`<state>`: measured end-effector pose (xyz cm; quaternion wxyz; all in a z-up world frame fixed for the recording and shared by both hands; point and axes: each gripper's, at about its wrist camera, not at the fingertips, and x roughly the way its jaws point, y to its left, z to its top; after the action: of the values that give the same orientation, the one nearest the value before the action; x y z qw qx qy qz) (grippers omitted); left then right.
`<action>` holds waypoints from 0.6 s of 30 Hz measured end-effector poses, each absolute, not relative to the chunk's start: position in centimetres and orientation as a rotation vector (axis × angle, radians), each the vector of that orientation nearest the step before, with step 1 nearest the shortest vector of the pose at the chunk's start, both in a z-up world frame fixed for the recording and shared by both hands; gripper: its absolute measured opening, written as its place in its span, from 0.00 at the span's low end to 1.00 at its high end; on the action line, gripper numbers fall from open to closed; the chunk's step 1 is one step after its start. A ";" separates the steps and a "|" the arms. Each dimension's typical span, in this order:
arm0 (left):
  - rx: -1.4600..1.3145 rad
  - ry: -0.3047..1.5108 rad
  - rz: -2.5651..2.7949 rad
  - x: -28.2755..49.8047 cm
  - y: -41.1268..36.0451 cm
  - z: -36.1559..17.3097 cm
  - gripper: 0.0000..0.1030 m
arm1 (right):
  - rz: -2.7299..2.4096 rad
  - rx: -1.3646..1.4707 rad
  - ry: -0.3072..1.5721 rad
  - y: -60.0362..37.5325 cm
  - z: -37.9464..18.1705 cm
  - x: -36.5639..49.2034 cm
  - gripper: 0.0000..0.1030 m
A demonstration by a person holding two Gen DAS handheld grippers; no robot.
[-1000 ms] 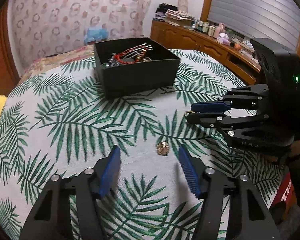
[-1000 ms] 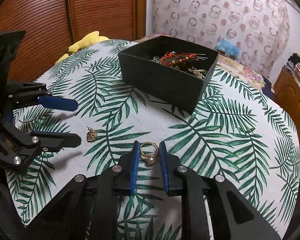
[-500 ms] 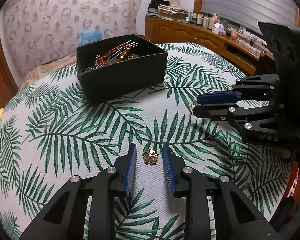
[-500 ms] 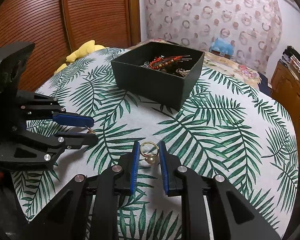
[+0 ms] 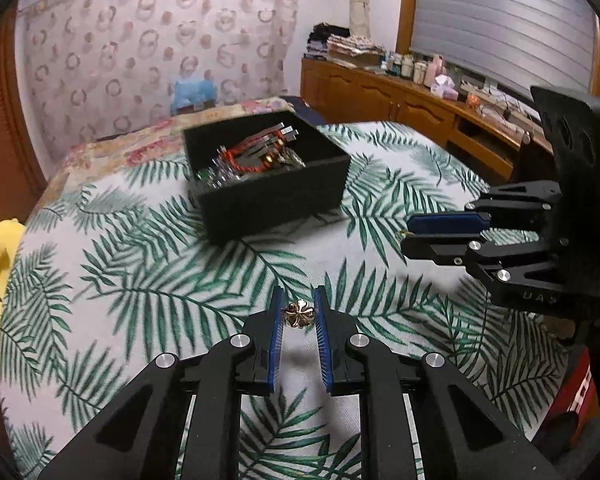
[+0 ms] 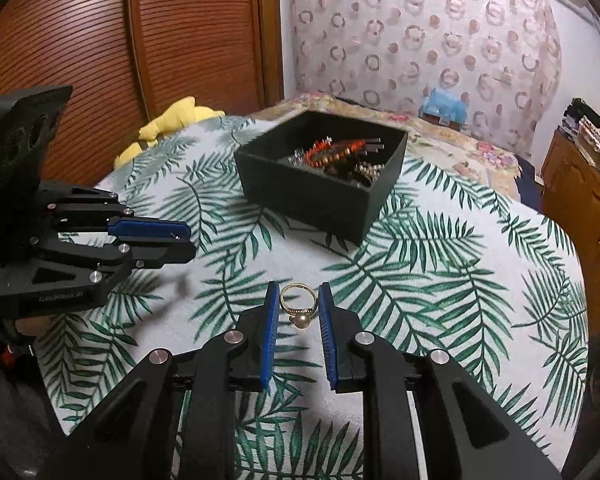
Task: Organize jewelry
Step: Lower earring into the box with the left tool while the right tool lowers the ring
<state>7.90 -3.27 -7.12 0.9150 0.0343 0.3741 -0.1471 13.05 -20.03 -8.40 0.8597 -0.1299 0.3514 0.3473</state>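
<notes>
In the left wrist view, the left tool (image 5: 299,314) sits low in the centre of the frame, its blue pads closed on a small gold flower charm (image 5: 299,315), which seems lifted just clear of the leaf-print bench (image 5: 140,264). The black box (image 5: 274,196) of jewelry stands in the upper middle, well apart from the charm, and the right tool (image 5: 406,236) reaches in from the right edge, a glint of gold at its tip. In the right wrist view, the right tool (image 6: 299,308) holds a gold pearl ring (image 6: 298,306) between its pads at lower centre; the band fills the gap and appears pinched on both sides, the pearl hanging toward the camera. The box (image 6: 320,196) lies in the upper middle, and the left tool (image 6: 188,240) enters from the left edge with its fingers nearly together. The step in hand looks like carrying both pieces to the box. To do it well, keep each grip firm, since both pieces are small and smooth and could slip; travel level, bring each tool over the box's open top before letting go, and stagger the two so they do not meet above it.
</notes>
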 end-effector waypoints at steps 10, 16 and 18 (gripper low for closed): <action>0.064 0.700 -0.265 8.2 -1.8 -4.2 0.14 | 0.743 -0.271 0.673 -19.0 -5.4 12.6 0.21; 0.062 0.669 -0.249 8.2 -1.0 -2.8 0.14 | 0.738 -0.276 0.644 -18.6 -3.9 12.9 0.21; 0.061 0.662 -0.246 8.3 -0.8 -2.5 0.14 | 0.730 -0.278 0.637 -18.4 -3.5 13.4 0.21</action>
<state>8.31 -0.77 -2.53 0.9378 0.0297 0.3241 -0.1204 13.35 -18.37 -3.50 0.8756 -0.1330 0.3053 0.3500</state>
